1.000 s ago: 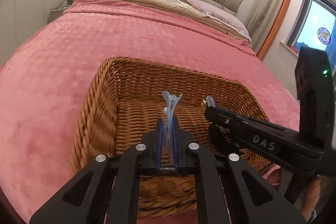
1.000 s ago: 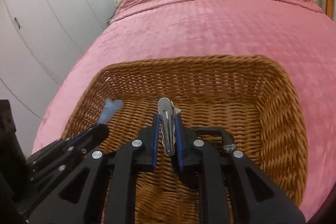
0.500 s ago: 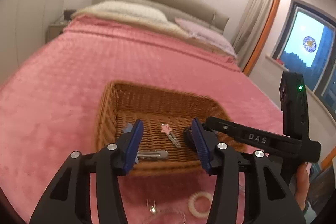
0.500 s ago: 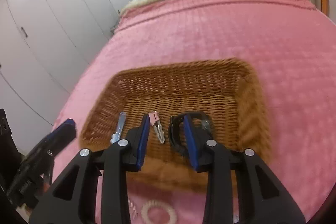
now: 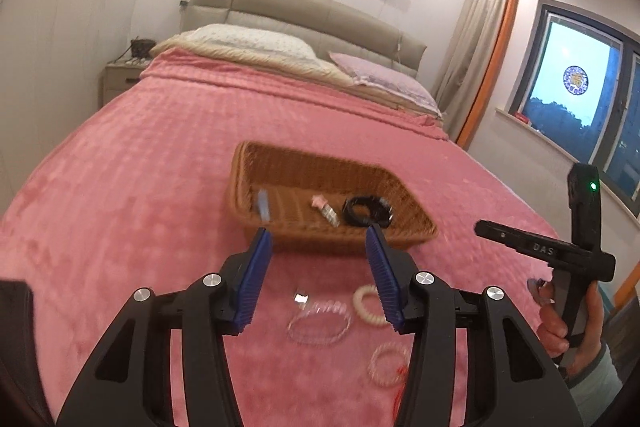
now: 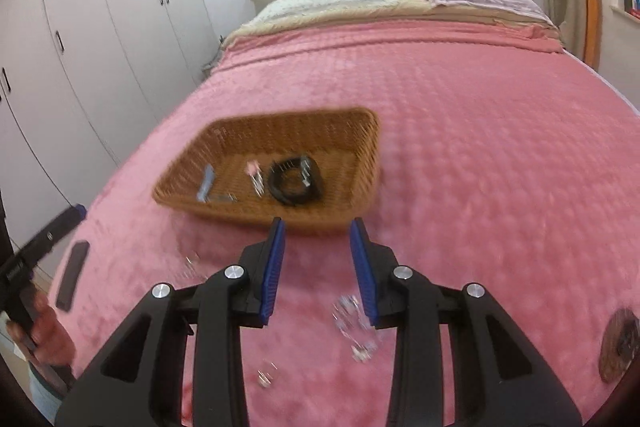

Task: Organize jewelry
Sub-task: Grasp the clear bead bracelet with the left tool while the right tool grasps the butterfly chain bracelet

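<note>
We observe the right gripper (image 6: 318, 269) above the pink bedspread (image 6: 480, 155), its jaws parted with nothing between them. Ahead lies a wicker basket (image 6: 362, 163) holding a blue hair clip (image 6: 207, 183), a pink-tipped clip (image 6: 255, 177) and a black coiled band (image 6: 294, 181). A blurred, glittering piece (image 6: 354, 323) lies on the bedspread just beside the right finger. The left gripper (image 6: 44, 239) shows at the left edge.
</note>
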{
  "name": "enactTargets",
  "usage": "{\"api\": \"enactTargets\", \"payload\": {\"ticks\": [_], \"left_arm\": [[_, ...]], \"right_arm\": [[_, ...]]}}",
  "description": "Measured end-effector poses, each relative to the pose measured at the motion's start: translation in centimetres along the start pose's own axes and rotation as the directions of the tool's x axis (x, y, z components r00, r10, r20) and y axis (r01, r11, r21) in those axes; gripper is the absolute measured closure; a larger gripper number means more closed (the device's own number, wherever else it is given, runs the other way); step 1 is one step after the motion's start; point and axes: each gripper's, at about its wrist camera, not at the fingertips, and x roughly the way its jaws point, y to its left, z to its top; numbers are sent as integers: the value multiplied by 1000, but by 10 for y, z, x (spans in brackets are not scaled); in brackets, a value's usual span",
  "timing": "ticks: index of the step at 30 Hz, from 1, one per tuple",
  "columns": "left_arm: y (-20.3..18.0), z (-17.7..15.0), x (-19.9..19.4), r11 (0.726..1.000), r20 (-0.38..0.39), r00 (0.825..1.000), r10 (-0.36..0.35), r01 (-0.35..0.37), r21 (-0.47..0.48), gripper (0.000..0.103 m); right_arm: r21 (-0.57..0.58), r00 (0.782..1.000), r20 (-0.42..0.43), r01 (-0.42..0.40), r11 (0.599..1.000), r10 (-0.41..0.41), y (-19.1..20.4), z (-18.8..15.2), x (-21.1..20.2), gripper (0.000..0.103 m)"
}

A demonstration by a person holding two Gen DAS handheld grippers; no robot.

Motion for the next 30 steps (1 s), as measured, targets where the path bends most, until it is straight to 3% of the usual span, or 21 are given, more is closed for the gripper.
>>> {"api": "enactTargets", "payload": {"ticks": [8, 12, 20, 23, 30], "left_arm": [[31, -39, 29, 996, -137, 990, 46, -56, -72, 56], [30, -57, 48, 992, -198, 973, 118, -126, -27, 56], [17, -62, 77, 992, -297, 947, 122, -117, 36, 57], [8, -65, 89, 992, -331, 935, 127, -112, 63, 62], [-7, -71, 101, 975, -344, 916, 208, -164, 151, 62]], "right_arm": [[46, 996, -82, 29, 999, -25, -23, -48, 28, 72], [30, 993, -108, 52, 998, -49, -23, -68, 43, 72], [-24, 991, -90, 94, 995, -96, -15, -79, 47, 72], [-48, 988, -99, 113, 992, -117, -11, -79, 53, 72], [-141, 975, -84, 195, 971, -208, 8, -81, 62, 72]]}}
